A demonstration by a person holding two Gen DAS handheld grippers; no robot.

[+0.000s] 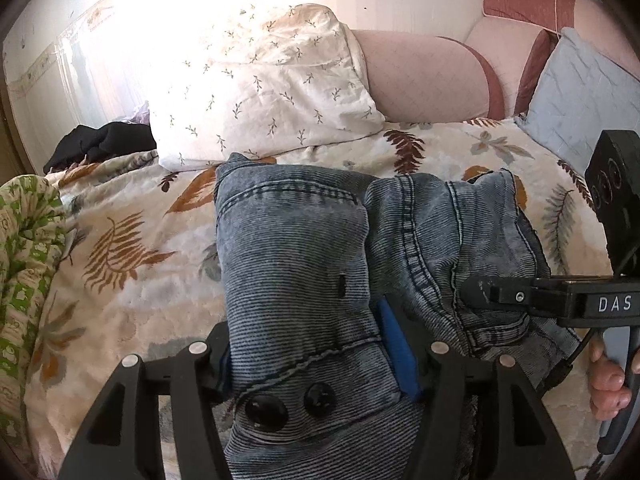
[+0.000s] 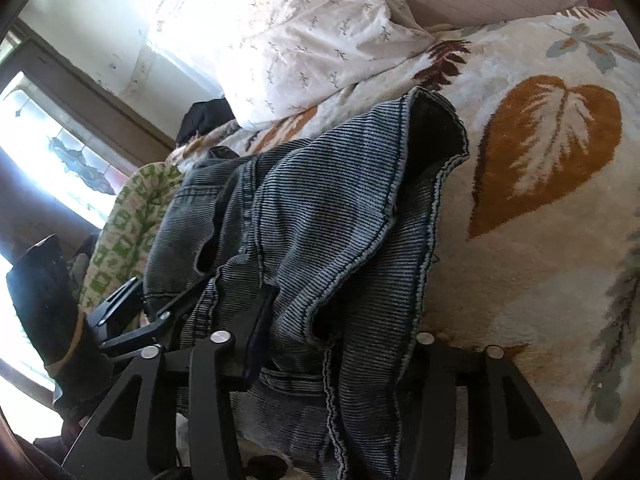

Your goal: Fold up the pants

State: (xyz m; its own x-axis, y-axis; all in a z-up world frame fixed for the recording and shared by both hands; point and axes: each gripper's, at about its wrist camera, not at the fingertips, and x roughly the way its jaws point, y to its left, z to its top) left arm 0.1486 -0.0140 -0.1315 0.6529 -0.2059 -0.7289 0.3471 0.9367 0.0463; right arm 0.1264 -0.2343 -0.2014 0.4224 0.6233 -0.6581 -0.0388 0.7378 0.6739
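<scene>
The pants (image 1: 296, 264) sit between both grippers' spread fingers; I can't tell if the left gripper (image 1: 316, 360) or right gripper (image 2: 332, 344) pinches them, so the fold may flop open on the bed (image 1: 120, 240).

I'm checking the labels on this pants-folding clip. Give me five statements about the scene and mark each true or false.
1. The jeans lie bunched on a leaf-patterned blanket. True.
2. The jeans are bright red. False: they are faded blue-grey denim.
3. Denim sits between the fingers of the left hand-held gripper. True.
4. A white pillow with a small sprig print lies beyond the jeans. True.
5. The jeans are folded into a flat, neat rectangle. False: they are rumpled, and in the right wrist view a hem stands up in loose folds over the right hand-held gripper.
</scene>
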